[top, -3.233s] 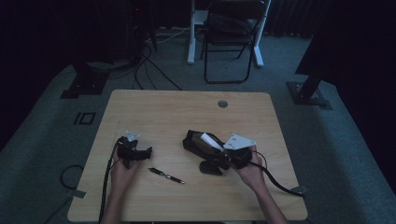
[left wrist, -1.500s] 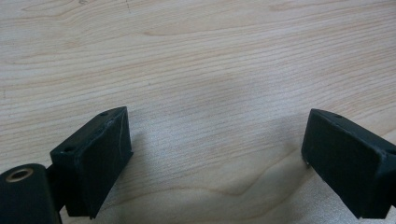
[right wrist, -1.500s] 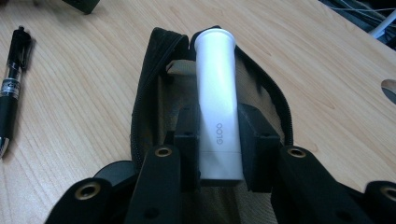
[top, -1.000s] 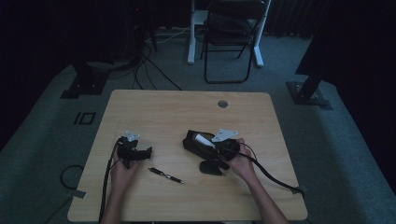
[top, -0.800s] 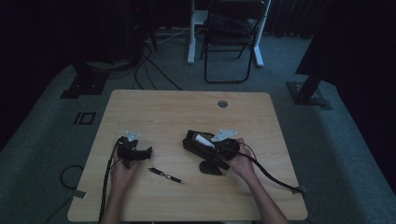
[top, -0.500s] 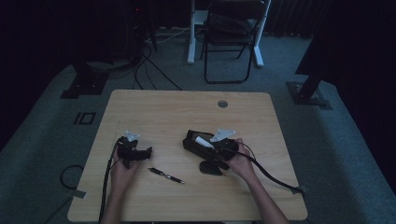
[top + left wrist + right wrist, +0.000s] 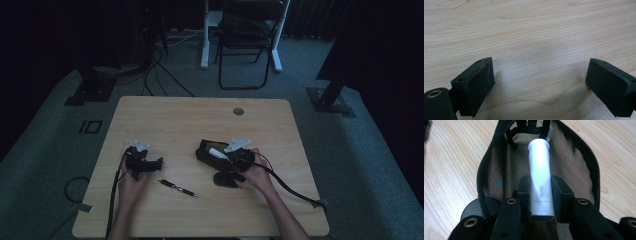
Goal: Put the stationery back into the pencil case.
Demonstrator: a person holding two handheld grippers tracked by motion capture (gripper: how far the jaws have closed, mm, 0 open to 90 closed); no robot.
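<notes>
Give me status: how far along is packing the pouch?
Done: the black mesh pouch lies unzipped on the table. In hand: the right tool is shut on a white glue stick, holding it inside the pouch's opening, not yet released. Left: the pen lies loose on the table between the hands; the left tool is open, nothing between its jaws.

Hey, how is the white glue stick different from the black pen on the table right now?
The glue stick is white and thick; the pen is dark and thin. The glue stick is clamped in the right gripper, over the open black zip pouch, while the pen lies loose on the bare wooden table, not gripped. The pen lies nearer the left gripper, whose jaws are open. Both are long, narrow stationery items.
</notes>
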